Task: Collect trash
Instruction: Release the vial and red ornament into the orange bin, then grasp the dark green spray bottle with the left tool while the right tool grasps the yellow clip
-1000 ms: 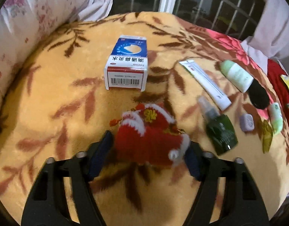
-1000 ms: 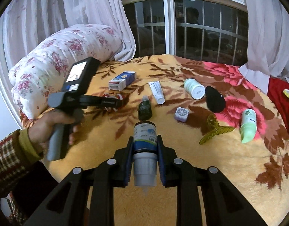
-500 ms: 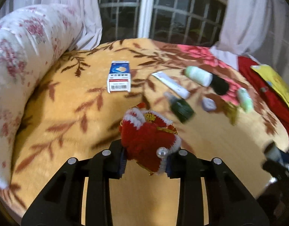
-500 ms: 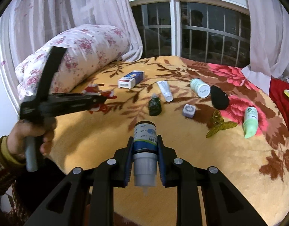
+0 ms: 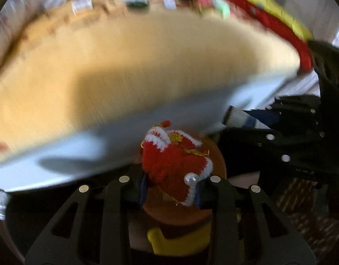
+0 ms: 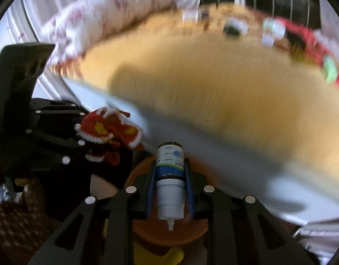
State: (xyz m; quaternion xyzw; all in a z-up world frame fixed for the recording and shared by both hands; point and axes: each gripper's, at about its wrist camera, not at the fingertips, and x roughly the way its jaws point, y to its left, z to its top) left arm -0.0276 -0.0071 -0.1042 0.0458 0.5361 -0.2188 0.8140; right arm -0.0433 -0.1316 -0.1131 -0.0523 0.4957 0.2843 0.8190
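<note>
The bed (image 5: 134, 61) with its yellow blanket is all smeared in both views, so the leaf pattern cannot be made out. The small things (image 6: 233, 27) lying at the far end of it, up at twelve o'clock, are only fuzzy blobs of white, green and black, and it is hard to say what each one is. The flowery pillow (image 6: 116, 15) at eleven o'clock in the right view is blurry too. The brown round thing (image 5: 215, 161) and the yellow thing (image 5: 180, 240) below it at six o'clock are mostly hidden behind the gripper fingers, so their whole shape cannot be told.
</note>
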